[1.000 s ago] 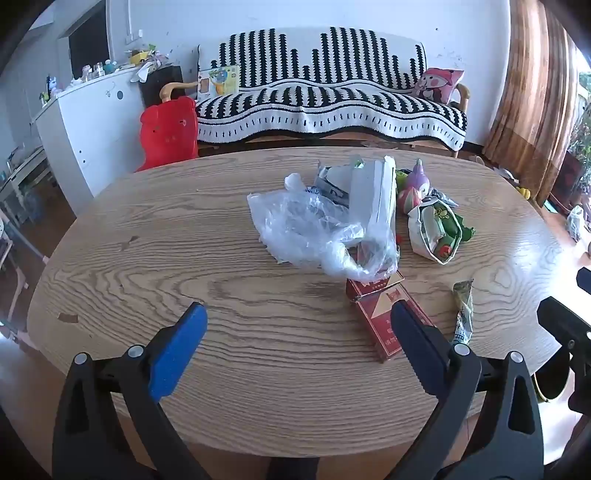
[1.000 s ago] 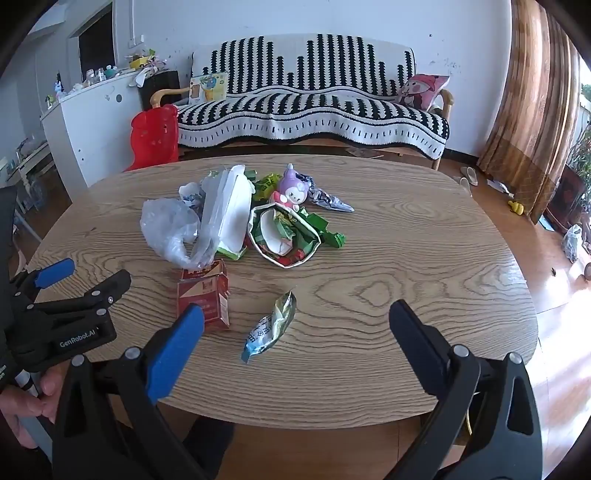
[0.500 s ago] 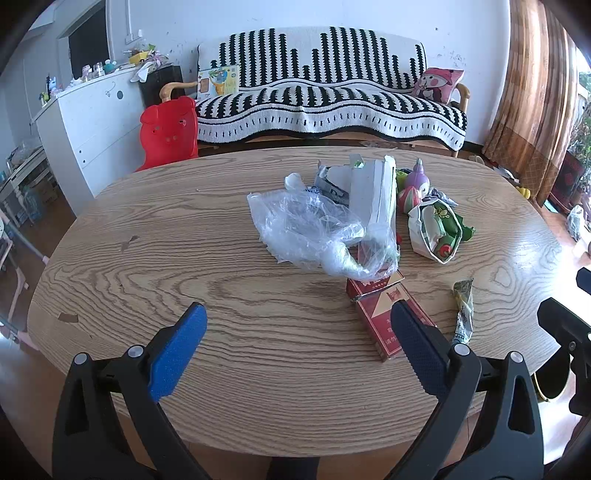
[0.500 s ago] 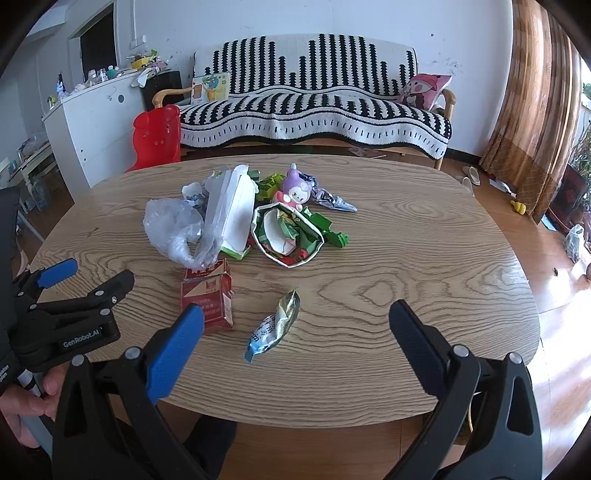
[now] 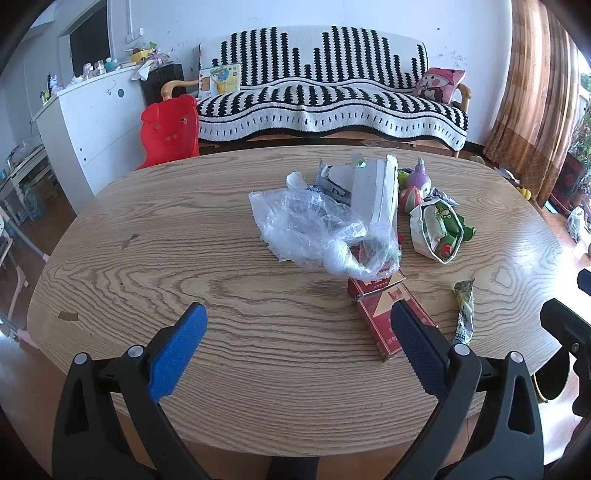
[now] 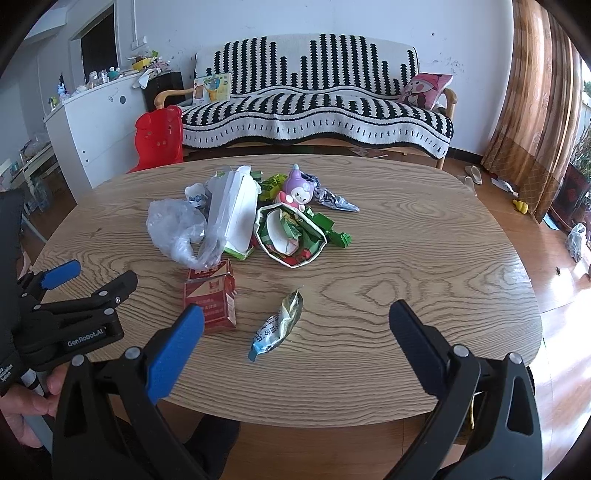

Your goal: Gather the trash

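Loosely heaped trash (image 6: 258, 225) covers the table (image 6: 406, 258); both hand-held grippers (image 5: 295, 343) (image 6: 295, 339) gape empty.

"GenRobot.AI" in white on black body of left tool (image 6: 59, 277); red pack (image 6: 212, 299) print unreadable.

Striped sofa (image 5: 328, 92) against white wall (image 5: 332, 18), brown curtain (image 5: 535, 92) at right.

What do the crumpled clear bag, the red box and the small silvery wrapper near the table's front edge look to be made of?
Crumpled clear bag: thin glossy plastic film, see-through and wrinkled. Red box: printed cardboard, judging by its creased edges. Small silvery wrapper: probably metallised foil-plastic, shiny and crinkled.
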